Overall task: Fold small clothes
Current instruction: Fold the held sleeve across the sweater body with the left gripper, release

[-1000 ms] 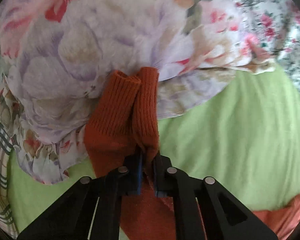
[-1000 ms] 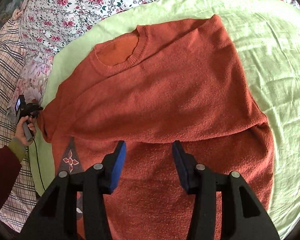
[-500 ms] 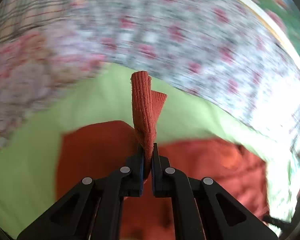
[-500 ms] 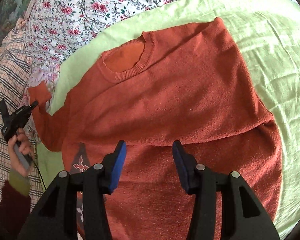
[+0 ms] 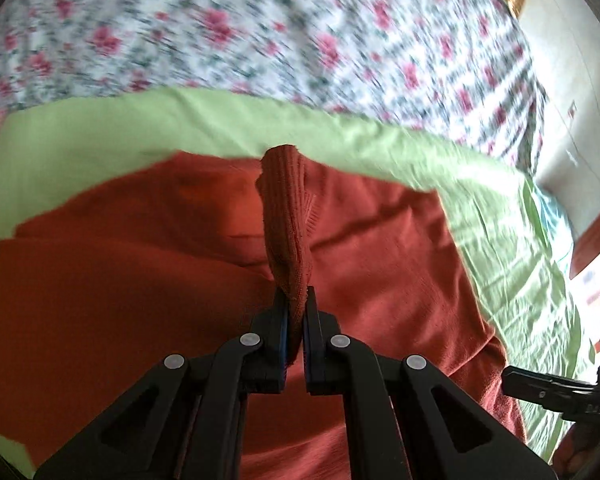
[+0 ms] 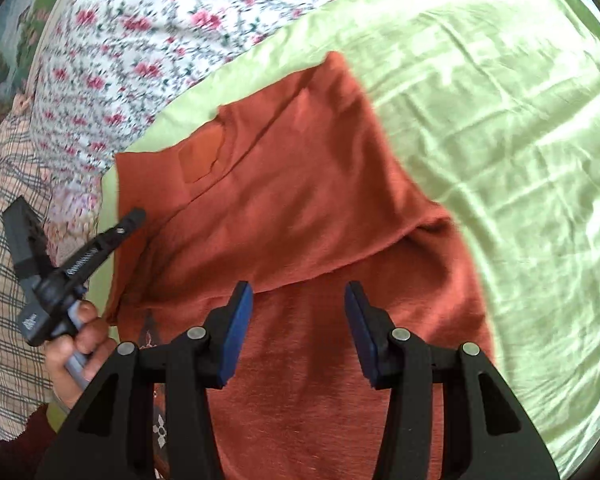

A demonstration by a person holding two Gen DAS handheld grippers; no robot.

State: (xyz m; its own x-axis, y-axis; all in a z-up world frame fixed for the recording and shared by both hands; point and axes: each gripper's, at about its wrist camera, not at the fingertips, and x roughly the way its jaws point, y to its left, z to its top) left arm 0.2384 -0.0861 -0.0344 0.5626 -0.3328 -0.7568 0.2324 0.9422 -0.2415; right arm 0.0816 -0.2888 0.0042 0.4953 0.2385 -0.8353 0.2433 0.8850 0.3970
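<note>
Since a second ago the sleeve cuff (image 5: 286,232) has been carried a long way, from out past the side of the bed, over by the flowery pillow, in across the orange sweater (image 5: 140,300). Back then the sleeve stuck out sideways. Now it is being folded over the body of the sweater.

The left gripper (image 5: 295,316) is squeezed tight shut on the cuff. The ribbed end sticks up and away from its tips, and the rest of the sleeve hangs down under it. Below and in front of this gripper lies the sweater, flat on the green sheet (image 5: 500,216).

The right gripper (image 6: 298,332) sits half open with nothing between its blue pads (image 6: 236,332). It hovers over the bottom part of the sweater, which spreads out ahead of it with the neck hole (image 6: 198,160) at the far end. The left gripper (image 6: 100,244) shows off to its left side, by the sweater's edge, with a hand (image 6: 76,344) holding the handle.

I think the next move is to lay the sleeve down. The sweater's long way runs from the right gripper out to the neck. The sleeve should go across that, so the left hand is the one to do it.
</note>
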